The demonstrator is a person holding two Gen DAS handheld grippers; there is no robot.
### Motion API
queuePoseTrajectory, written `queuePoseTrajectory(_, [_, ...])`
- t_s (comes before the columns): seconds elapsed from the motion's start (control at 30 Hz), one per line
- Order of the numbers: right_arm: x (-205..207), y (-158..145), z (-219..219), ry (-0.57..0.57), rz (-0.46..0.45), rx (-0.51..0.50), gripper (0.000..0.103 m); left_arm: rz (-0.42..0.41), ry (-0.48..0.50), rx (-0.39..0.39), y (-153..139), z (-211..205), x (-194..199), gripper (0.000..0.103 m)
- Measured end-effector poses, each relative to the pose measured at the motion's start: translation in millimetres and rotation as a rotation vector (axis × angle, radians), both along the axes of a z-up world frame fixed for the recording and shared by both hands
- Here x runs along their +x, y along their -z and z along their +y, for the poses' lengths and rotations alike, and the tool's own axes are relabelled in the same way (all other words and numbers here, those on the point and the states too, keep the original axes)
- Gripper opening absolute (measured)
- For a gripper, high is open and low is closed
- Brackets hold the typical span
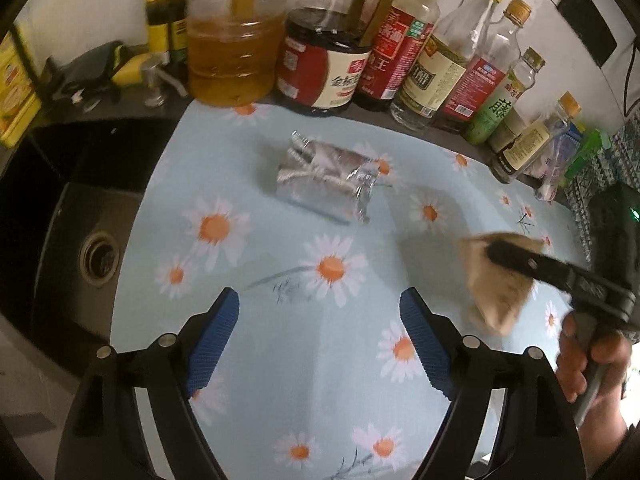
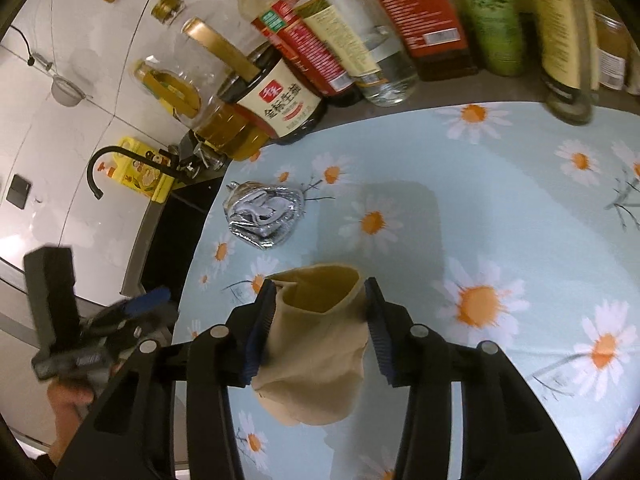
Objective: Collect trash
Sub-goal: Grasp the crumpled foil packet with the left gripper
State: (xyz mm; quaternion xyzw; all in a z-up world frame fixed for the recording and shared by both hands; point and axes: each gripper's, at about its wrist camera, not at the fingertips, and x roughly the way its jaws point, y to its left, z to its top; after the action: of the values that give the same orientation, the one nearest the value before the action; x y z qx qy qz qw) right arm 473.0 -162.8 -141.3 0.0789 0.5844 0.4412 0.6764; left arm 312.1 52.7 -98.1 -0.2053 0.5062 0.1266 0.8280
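While the right gripper [image 2: 320, 316] pinches a crumpled tan paper bag [image 2: 316, 344], the left gripper [image 1: 320, 340], spread and empty, must next reach the crushed silver foil wrapper [image 1: 326, 182] on the daisy-print worktop [image 1: 280, 360].

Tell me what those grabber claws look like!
Each one is a black plastic frame with two arms ending in flat blue ribbed pads, joined by round silver pins. The left gripper and the right gripper match. Each has a black handle, gripped by a bare hand.
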Motion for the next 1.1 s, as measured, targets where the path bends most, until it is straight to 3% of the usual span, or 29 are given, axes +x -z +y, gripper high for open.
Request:
queuePoseTrajectory(0.4, [0.5,-9.2,-53.1,0.063,0.017,0.004,0.046,0.023,0.079,-0.003,14.0,13.8,66.3,0.082])
queuePoseTrajectory(0.47, [0.2,-8.4,-59.5,0.073,0.024,0.0,0.046,0.026,0.083,0.009,15.2,14.9,72.3,0.087])
queuePoseTrajectory(1.1, [-0.9,1.8,-87.2,0.11,0.055,-0.025,0.046,0.118,0.192,0.073,42.0,25.9,119.3,0.087])
